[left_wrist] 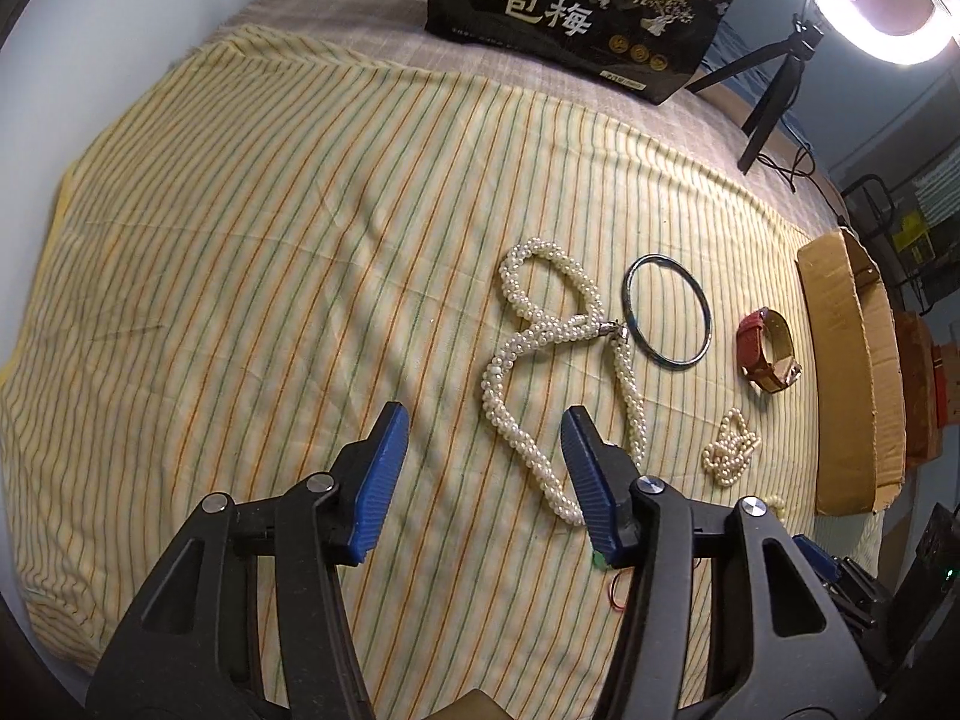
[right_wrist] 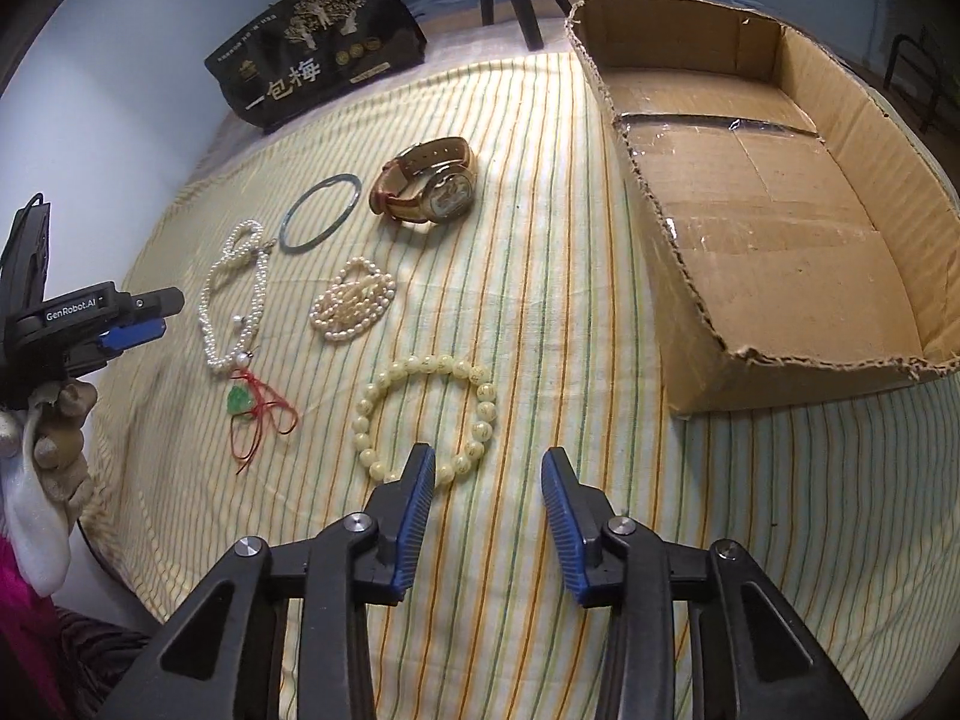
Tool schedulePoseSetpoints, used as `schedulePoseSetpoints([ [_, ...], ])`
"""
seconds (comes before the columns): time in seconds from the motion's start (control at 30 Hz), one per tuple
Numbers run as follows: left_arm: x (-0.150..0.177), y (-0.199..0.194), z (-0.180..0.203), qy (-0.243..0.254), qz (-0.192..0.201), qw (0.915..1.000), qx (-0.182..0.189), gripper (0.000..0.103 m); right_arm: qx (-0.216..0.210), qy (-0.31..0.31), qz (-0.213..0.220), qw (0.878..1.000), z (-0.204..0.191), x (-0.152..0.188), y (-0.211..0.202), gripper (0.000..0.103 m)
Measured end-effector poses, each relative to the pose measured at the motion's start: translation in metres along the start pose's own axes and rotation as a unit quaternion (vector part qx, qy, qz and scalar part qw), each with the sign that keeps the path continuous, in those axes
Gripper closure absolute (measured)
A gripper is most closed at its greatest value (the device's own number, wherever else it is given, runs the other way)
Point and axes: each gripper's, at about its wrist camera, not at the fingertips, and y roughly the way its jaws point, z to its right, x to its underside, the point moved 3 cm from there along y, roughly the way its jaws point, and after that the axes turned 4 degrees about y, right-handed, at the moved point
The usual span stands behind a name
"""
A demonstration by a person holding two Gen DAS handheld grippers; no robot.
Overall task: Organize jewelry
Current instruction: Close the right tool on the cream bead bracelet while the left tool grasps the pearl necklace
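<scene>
- my right gripper (right_wrist: 487, 480) is open and holds nothing. the bead bracelet (right_wrist: 429, 414) lies flat on the striped cloth (right_wrist: 540, 240), low in the middle, and its near edge just touches my left finger.
- the cardboard box (right_wrist: 810, 276) sits open at the upper right, near this hand.
- my left gripper (left_wrist: 483, 438) is open too. the pearl necklace (left_wrist: 564, 372) runs up from its right finger.
- only the right view shows the bracelet and inside the box.

Both views are taken steeply downward from close above the striped cloth (left_wrist: 240, 240); the watch (right_wrist: 429, 186) beyond the fingers is shared
</scene>
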Motion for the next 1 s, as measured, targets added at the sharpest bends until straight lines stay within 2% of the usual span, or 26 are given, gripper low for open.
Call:
schedulePoseSetpoints([
  [0.23,-0.004,0.015,0.002,0.003,-0.01,0.9999,-0.007,0.052,0.015,-0.007,0.003,1.0,-0.008,-0.002,0.009,0.065],
  [0.3,-0.005,0.02,0.003,0.002,-0.014,0.9998,-0.01,0.058,0.018,-0.009,0.004,1.0,-0.009,-0.002,0.01,0.065],
  [0.4,-0.006,0.028,0.004,0.002,-0.019,0.9997,-0.016,0.058,0.024,-0.012,0.005,1.0,-0.01,-0.003,0.012,0.065],
  [0.67,-0.01,0.037,0.007,0.011,-0.009,0.9993,-0.034,0.06,0.045,-0.033,0.01,0.998,-0.013,-0.004,0.016,0.07],
  [0.73,-0.009,0.037,0.008,0.014,-0.004,0.999,-0.041,0.067,0.053,-0.045,0.014,0.997,-0.015,-0.006,0.017,0.073],
  [0.77,-0.009,0.037,0.008,0.015,-0.001,0.9988,-0.047,0.07,0.055,-0.051,0.016,0.997,-0.016,-0.006,0.017,0.078],
  [0.8,-0.009,0.037,0.008,0.016,0.002,0.9985,-0.053,0.076,0.057,-0.056,0.018,0.997,-0.016,-0.007,0.017,0.084],
  [0.87,-0.01,0.037,0.006,0.016,0.005,0.9982,-0.057,0.086,0.059,-0.065,0.023,0.996,-0.017,-0.008,0.018,0.09],
  [0.9,-0.01,0.037,0.006,0.015,0.006,0.9983,-0.056,0.094,0.058,-0.066,0.024,0.996,-0.018,-0.008,0.018,0.094],
  [1.0,-0.012,0.034,0.0,0.003,0.007,0.9991,-0.041,0.097,0.05,-0.062,0.025,0.997,-0.018,-0.01,0.017,0.097],
])
